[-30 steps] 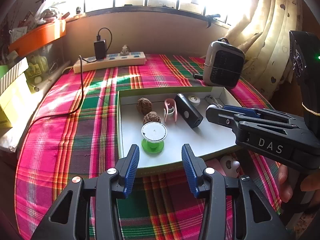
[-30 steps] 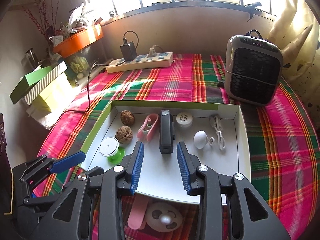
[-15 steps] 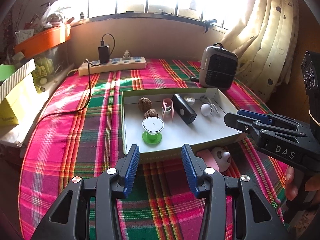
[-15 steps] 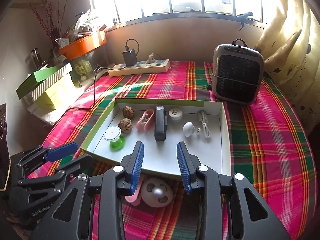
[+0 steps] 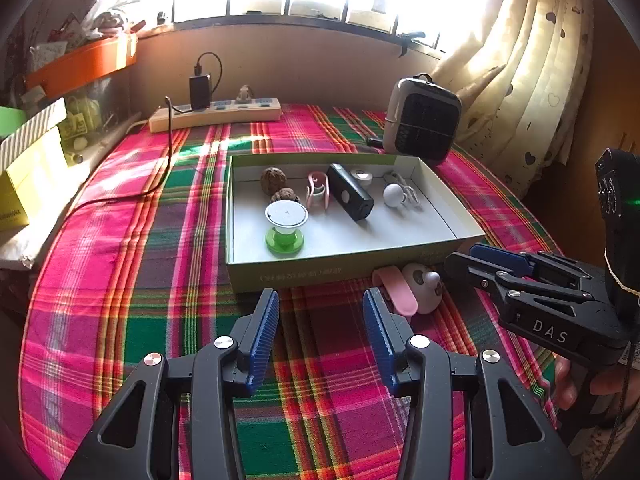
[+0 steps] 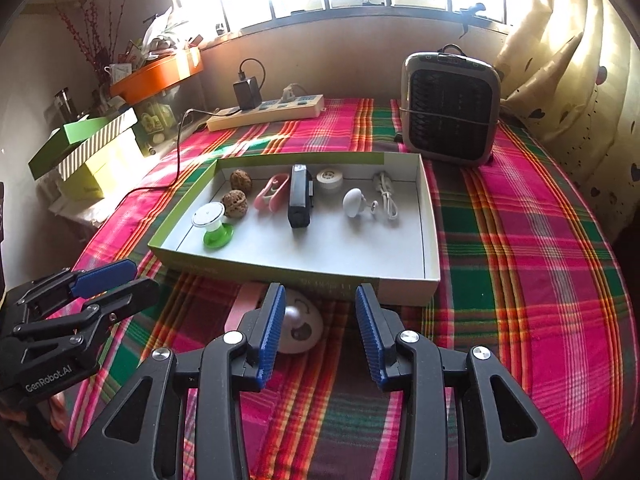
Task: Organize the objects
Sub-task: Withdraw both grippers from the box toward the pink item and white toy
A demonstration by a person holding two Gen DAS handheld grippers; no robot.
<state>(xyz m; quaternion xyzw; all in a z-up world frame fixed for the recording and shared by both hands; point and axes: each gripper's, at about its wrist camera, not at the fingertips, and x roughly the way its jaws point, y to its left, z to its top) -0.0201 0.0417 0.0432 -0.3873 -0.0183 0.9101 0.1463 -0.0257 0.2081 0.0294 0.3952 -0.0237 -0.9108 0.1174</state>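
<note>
On the plaid tablecloth (image 5: 120, 264) stands a shallow green box (image 6: 430, 240), and most of the small things lie inside it. Near its left wall a white spool on a green base (image 6: 214, 226) stands upright. Two walnuts (image 6: 236, 192) lie behind it, one farther back than the other. Beside them are a pink clip (image 6: 272, 192), a black rectangular device (image 6: 300, 196), a small round white disc (image 6: 329, 179), a white knob (image 6: 354, 202) and a coiled white cable (image 6: 386, 196). They lie apart from each other.

Outside the box, just in front of its near wall, a small pink and white fan (image 5: 416, 290) lies on the cloth.

The left gripper (image 5: 320, 332) hovers over the cloth with its jaws apart and nothing between them. The right gripper (image 6: 318, 328) points down at the fan. Its jaws are opening, and the fan shows under the left finger, but the pads do not press it.

At the far side of the table I see a power strip (image 6: 264, 112) and a grey heater (image 6: 450, 108).
</note>
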